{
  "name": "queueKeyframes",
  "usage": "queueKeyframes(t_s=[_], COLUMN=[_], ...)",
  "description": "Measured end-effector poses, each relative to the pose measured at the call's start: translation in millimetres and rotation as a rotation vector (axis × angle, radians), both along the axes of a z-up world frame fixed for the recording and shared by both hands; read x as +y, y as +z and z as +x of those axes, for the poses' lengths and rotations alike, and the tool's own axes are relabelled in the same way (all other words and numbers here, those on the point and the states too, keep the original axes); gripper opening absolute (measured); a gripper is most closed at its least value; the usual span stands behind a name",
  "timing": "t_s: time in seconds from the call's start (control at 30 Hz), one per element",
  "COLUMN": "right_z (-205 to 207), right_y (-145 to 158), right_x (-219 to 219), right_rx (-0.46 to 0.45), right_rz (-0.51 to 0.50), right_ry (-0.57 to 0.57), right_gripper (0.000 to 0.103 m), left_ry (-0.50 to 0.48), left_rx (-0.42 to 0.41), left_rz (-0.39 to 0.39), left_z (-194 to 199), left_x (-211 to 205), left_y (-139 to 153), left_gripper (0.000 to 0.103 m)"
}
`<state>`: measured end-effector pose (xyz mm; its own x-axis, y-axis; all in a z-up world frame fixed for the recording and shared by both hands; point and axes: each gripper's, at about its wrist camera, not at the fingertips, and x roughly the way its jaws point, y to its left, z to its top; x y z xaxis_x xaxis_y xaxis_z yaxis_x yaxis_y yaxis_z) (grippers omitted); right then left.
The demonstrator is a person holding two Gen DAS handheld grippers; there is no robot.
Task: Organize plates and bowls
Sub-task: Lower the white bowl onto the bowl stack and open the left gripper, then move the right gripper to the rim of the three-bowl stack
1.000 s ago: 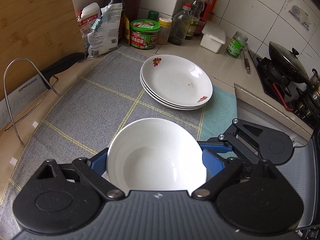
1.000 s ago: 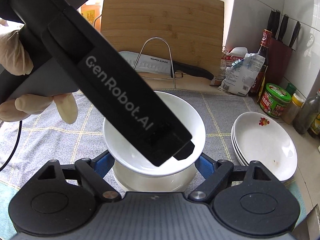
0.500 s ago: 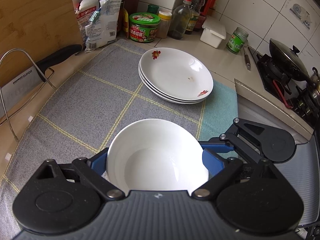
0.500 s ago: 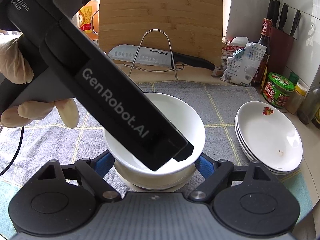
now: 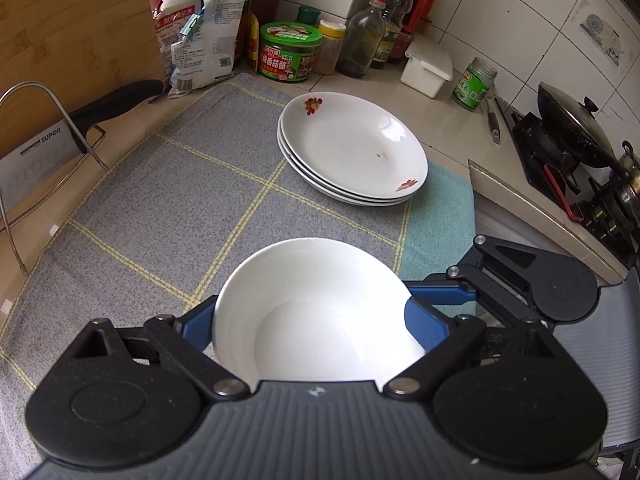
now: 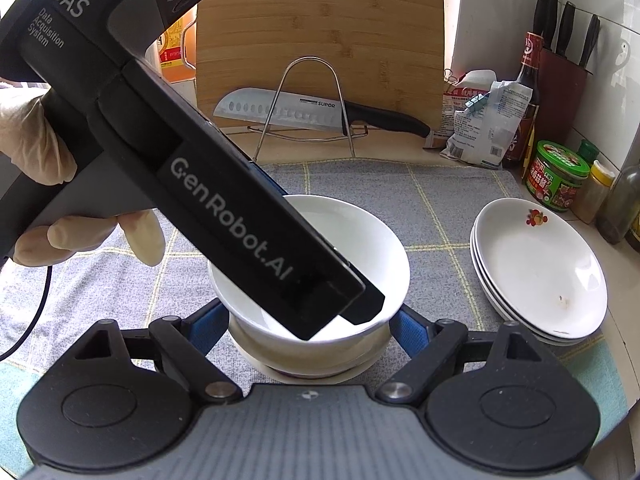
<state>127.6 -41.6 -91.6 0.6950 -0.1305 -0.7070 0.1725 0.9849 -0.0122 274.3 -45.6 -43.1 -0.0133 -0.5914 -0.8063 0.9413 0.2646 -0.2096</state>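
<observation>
In the left wrist view a plain white bowl (image 5: 316,312) fills the space between the blue pads (image 5: 426,326) of my left gripper (image 5: 310,320), which is shut on it. The right wrist view shows that upper bowl (image 6: 352,240) resting in a lower white bowl (image 6: 312,356). My right gripper (image 6: 308,330) is shut on the lower bowl, its blue pads (image 6: 408,330) against both sides. The left gripper's black body (image 6: 240,216), held by a gloved hand (image 6: 28,140), crosses over the bowls. A stack of three flower-printed plates (image 5: 352,148) (image 6: 536,272) lies to the right on the checked cloth (image 5: 180,184).
A knife (image 6: 288,110) rests on a wire rack (image 6: 312,92) before a wooden cutting board (image 6: 320,28). Jars, bottles and bags (image 5: 288,52) line the tiled back wall. A stove with a wok (image 5: 568,124) stands to the right, past the counter edge.
The left wrist view has shifted slightly, so the plate stack sits a little lower in it. Both grippers keep their hold on the bowls.
</observation>
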Motion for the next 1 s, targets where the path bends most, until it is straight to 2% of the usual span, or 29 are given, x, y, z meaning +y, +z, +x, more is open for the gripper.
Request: queueKeyframes(t_s=[0.13,0.2,0.33,0.73,1.0], right_z=[1,-3,-5,-17,-32], right_y=[-2,-1,5,8,-5], right_x=[1,2,2,12,18], right_rx=[0.002,-0.020,-0.054,-0.067,0.043], right_rz=[-0.003,0.003,0.014,0.010,-0.065], right_ry=[-0.004,-0.003,-0.001,0.000,-0.025], right_gripper=[0.096,0.103,0.103,0.103,0.103], left_ry=[0.006,0.017,0.031,0.129,0.214], left_rx=[0.000,-0.016,-0.023,-0.212,-0.273], left_rz=[-0.010,-0.021,-0.067,-0.190,-0.185], left_z=[1,1,3,-16,-34], left_x=[3,5,16,78,120], left_y=[-2,0,10,19,-15], left_gripper=[0.096,0.096,0.096,0.101,0.101])
